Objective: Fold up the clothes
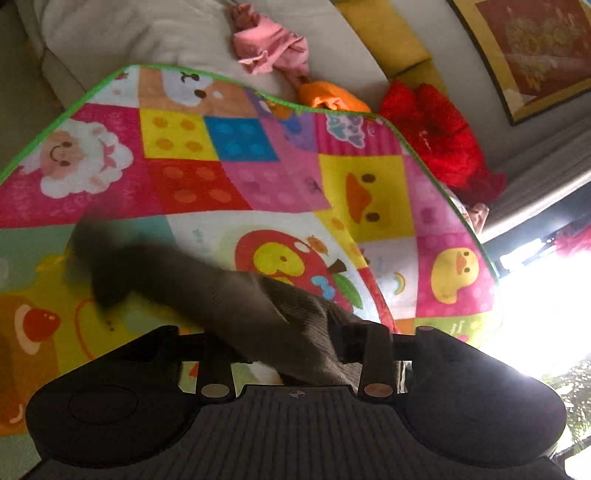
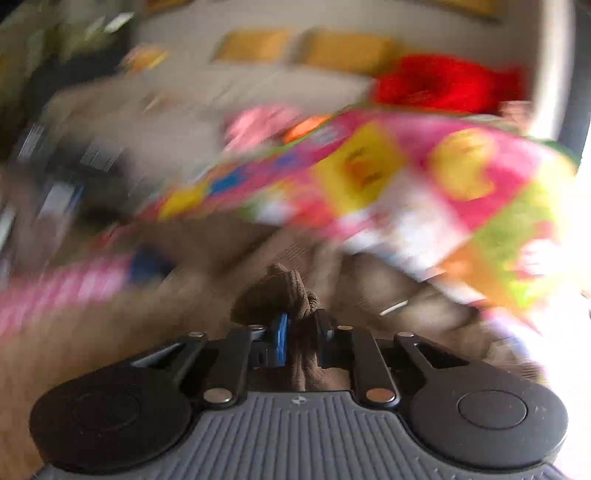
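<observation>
A grey-brown ribbed garment (image 1: 236,299) hangs over a bright patchwork play mat (image 1: 258,166) with ducks and sheep. My left gripper (image 1: 295,354) is shut on one end of it; the cloth covers the fingertips and trails left, blurred. In the right wrist view, my right gripper (image 2: 299,332) is shut on a bunched end of the same brown garment (image 2: 277,291), pinched between the blue-padded fingers (image 2: 282,338). The rest of that view is motion-blurred; the mat (image 2: 388,177) shows behind.
A beige sofa (image 1: 129,33) lies beyond the mat with a pink garment (image 1: 269,51), an orange garment (image 1: 332,96), a red garment (image 1: 439,136) and yellow cushions (image 1: 384,33). A framed picture (image 1: 528,48) is at top right. A bright window (image 1: 546,302) is at right.
</observation>
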The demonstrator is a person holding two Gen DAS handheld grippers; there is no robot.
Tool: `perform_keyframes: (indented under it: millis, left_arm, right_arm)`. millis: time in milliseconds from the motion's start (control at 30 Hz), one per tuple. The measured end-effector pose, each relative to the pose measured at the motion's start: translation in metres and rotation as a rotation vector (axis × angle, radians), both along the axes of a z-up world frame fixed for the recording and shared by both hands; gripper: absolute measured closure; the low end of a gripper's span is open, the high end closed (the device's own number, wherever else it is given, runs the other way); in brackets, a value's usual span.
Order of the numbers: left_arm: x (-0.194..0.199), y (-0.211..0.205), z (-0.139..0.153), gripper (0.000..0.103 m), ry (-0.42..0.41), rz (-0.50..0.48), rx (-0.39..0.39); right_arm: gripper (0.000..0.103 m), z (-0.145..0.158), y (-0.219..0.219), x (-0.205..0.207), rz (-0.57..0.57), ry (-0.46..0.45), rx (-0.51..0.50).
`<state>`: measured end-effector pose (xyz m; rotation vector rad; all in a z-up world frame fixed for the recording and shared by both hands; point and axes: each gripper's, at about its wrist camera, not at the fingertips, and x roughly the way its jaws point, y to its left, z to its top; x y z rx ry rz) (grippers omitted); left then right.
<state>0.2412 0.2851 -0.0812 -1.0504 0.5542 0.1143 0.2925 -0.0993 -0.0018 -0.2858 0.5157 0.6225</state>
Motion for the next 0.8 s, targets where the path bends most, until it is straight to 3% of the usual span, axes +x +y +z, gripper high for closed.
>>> perform_keyframes:
  millis: [100, 167, 267, 333, 400, 500, 567, 633, 667, 700, 767, 800]
  left_arm:
    - [0.003, -0.004, -0.008, 0.042, 0.0, -0.022, -0.009]
    - [0.009, -0.007, -0.012, 0.041, 0.01, -0.032, -0.01]
    - [0.006, -0.01, -0.011, 0.036, 0.011, -0.033, -0.012]
    - [0.005, -0.011, -0.01, 0.032, 0.006, -0.03, -0.01]
    - [0.005, -0.012, -0.009, 0.027, 0.002, -0.026, -0.01]
    - [0.003, -0.009, -0.013, 0.024, 0.011, -0.014, -0.029]
    - [0.003, -0.006, -0.016, 0.024, 0.025, 0.003, -0.048]
    - [0.004, -0.005, -0.018, 0.03, 0.035, 0.027, -0.056]
    - [0.005, -0.005, -0.018, 0.041, 0.042, 0.041, -0.049]
    - [0.006, -0.006, -0.017, 0.06, 0.052, 0.051, -0.026]
    - [0.007, -0.01, -0.011, 0.083, 0.064, 0.062, 0.037]
    - [0.008, -0.012, -0.005, 0.087, 0.06, 0.063, 0.069]
  right_arm:
    - [0.09, 0.049, -0.038, 0.016, -0.179, -0.088, 0.171]
    - [0.09, 0.076, -0.056, 0.021, -0.267, -0.161, 0.262]
    - [0.09, 0.082, -0.037, 0.016, -0.244, -0.233, 0.254]
    - [0.085, 0.066, -0.009, 0.018, -0.155, -0.187, 0.202]
    - [0.078, 0.042, 0.016, 0.023, -0.054, -0.068, 0.188]
    - [0.066, 0.032, 0.009, 0.023, -0.013, 0.029, 0.285]
    - [0.042, 0.033, -0.014, 0.018, -0.059, 0.012, 0.313]
    - [0.037, 0.034, -0.041, 0.01, -0.127, -0.016, 0.318]
    - [0.036, 0.03, -0.057, 0.003, -0.167, -0.015, 0.31]
    - [0.035, 0.023, -0.074, -0.004, -0.209, -0.006, 0.302]
    - [0.032, 0.004, -0.106, -0.02, -0.294, 0.032, 0.297]
    - [0.03, -0.007, -0.122, -0.027, -0.334, 0.059, 0.303]
